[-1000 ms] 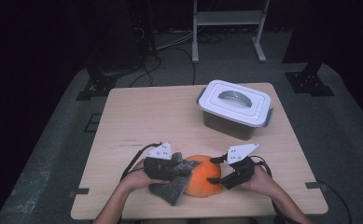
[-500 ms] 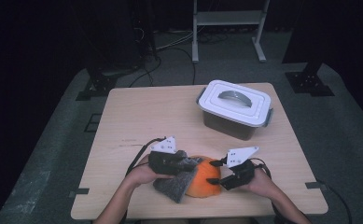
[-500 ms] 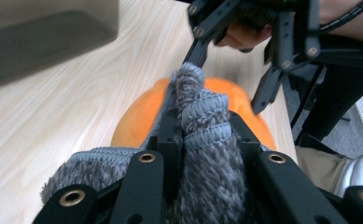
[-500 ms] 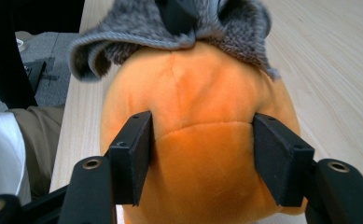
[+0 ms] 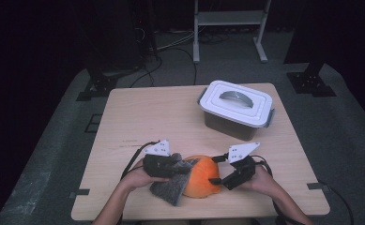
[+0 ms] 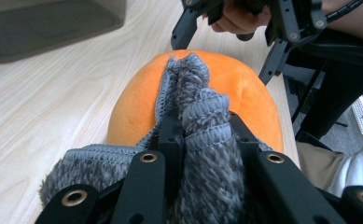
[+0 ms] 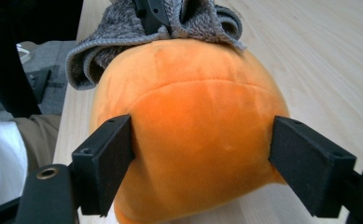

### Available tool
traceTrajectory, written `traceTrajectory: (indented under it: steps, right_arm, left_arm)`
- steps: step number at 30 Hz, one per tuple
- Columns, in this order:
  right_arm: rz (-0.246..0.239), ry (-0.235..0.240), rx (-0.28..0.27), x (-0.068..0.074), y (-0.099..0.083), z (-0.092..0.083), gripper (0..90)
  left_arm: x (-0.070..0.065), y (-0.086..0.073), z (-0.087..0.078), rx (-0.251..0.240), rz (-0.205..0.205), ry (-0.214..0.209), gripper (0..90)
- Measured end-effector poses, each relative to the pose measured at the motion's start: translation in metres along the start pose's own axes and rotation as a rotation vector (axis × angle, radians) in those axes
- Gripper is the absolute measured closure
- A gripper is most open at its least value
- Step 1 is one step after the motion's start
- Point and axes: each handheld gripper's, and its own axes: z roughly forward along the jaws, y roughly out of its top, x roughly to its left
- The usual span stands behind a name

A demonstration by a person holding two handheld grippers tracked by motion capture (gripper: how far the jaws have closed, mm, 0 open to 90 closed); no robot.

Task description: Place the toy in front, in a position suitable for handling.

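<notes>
Now mid-step: pulling grey knitted wool cap (image 5: 170, 187) over round orange plush ball (image 5: 200, 177), near front edge of light wooden worktop (image 5: 161, 117), between both hands. Left claw (image 6: 201, 135) clamped tight on bunched knit, cap rim w/ fold pinched between jaws, fabric draped up over near side of ball. Right claw (image 7: 202, 158) spread wide around ball's far side, jaws just been opening; left pad touching plush, right pad beside it w/ slim gap, so more bracing than gripping. Cap covering only part of ball, approx. a third by look of it. Next move prob: re-close right claw to steady ball, then drag knit further across top w/ left, keeping pinch firm so rim doesn't slip. White lidded plastic storage box (image 5: 236, 108) sitting well apart at back, untouched.
</notes>
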Motion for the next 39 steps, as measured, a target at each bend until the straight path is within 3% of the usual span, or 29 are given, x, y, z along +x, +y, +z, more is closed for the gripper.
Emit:
traceTrajectory:
  steps: [5,8,12,14,16,17,20,21,26,28,29,31,34,35,37,39]
  right_arm:
    - [-0.027,0.0,0.014,0.004,-0.002,0.0,40.0]
    - [-0.04,-0.01,0.025,0.005,-0.002,-0.001,45.7]
    - [-0.041,-0.005,0.025,0.005,0.0,0.002,46.0]
    - [-0.052,-0.009,0.028,0.006,0.001,0.003,45.9]
    - [-0.047,-0.01,0.027,0.006,0.0,0.003,45.9]
    - [-0.045,-0.011,0.027,0.006,0.0,0.003,45.9]
    - [-0.043,-0.01,0.029,0.005,-0.001,0.002,45.9]
    - [-0.04,-0.01,0.029,0.006,-0.002,0.002,45.9]
    - [-0.035,-0.012,0.03,0.005,-0.002,0.002,45.7]
    - [-0.034,-0.013,0.03,0.006,-0.003,0.002,45.7]
    - [-0.035,-0.016,0.03,0.006,-0.003,0.002,45.5]
    - [-0.041,-0.016,0.03,0.006,-0.003,0.002,45.4]
    - [-0.041,-0.014,0.03,0.006,-0.002,0.002,45.3]
    - [-0.043,-0.014,0.03,0.006,-0.002,0.003,45.3]
    - [-0.048,-0.016,0.034,0.006,-0.002,0.003,45.3]
    - [-0.047,-0.021,0.041,0.006,-0.003,0.003,45.3]
  left_arm:
    - [-0.001,0.006,-0.001,-0.027,0.0,-0.017,72.3]
    - [-0.006,0.018,-0.001,-0.036,0.034,-0.023,72.7]
    - [-0.02,0.041,0.005,-0.073,0.098,-0.061,72.8]
    - [-0.025,0.049,0.013,-0.063,0.13,-0.069,72.8]
    - [-0.024,0.047,0.022,0.0,0.144,-0.042,72.1]
    - [-0.022,0.044,0.026,0.022,0.138,-0.028,70.4]
    - [-0.021,0.04,0.027,0.006,0.119,-0.034,65.9]
    - [-0.023,0.043,0.025,0.011,0.128,-0.014,53.9]
    - [-0.028,0.048,0.013,-0.001,0.155,-0.001,35.7]
    - [-0.029,0.048,0.007,-0.004,0.161,0.006,35.7]
    - [-0.029,0.043,0.005,0.045,0.183,0.036,35.7]
    - [-0.028,0.04,0.006,0.07,0.187,0.048,35.7]
    - [-0.03,0.034,0.008,0.058,0.171,0.049,34.7]
    - [-0.032,0.032,0.012,0.07,0.194,0.06,35.4]
    - [-0.034,0.031,0.014,0.078,0.212,0.07,38.0]
    - [-0.038,0.03,0.019,0.09,0.258,0.086,52.3]
